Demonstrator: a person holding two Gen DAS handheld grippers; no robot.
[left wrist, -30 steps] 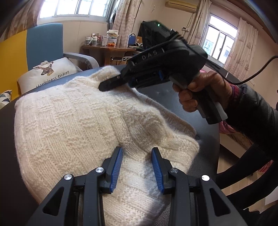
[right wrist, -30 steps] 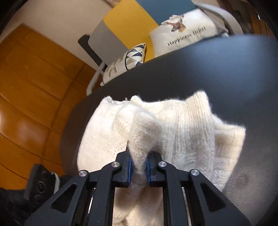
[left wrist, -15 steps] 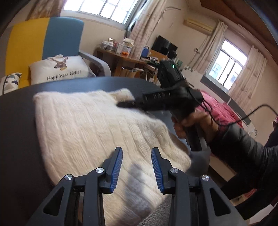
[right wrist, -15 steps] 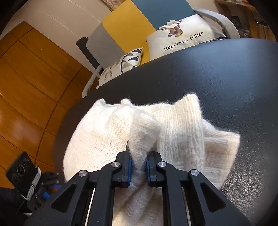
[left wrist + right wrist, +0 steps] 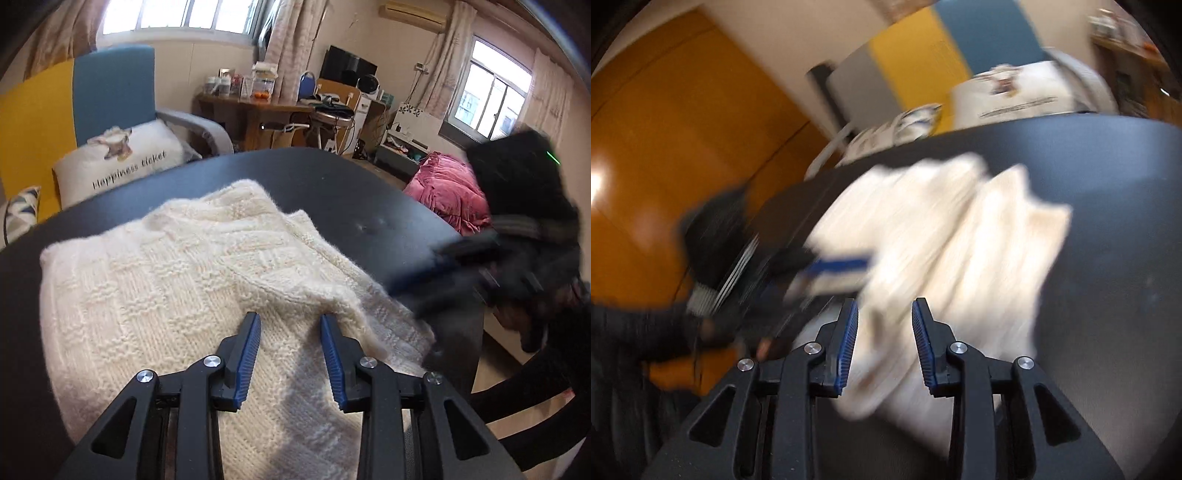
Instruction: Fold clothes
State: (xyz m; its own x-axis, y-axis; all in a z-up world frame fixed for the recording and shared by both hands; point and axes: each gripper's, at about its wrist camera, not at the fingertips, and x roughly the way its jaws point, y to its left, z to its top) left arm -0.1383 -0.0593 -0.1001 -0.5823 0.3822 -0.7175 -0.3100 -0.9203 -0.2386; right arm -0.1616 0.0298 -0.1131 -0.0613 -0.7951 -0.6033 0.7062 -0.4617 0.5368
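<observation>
While the cream sweater (image 5: pixel 192 280) lies folded in layers on the black table (image 5: pixel 332 184), the left gripper (image 5: pixel 290 328) hovers wide over its lower-centre edge; the right gripper (image 5: pixel 884 325), also wide and empty, sits at the blurred lower right.

The right gripper (image 5: pixel 882 314) is seen at lower centre with its jaws apart and nothing between them. A blurred white knitted garment (image 5: pixel 953 236) is spread on the black table (image 5: pixel 1108 206). The left gripper (image 5: pixel 827 269) is smeared at centre left.
</observation>
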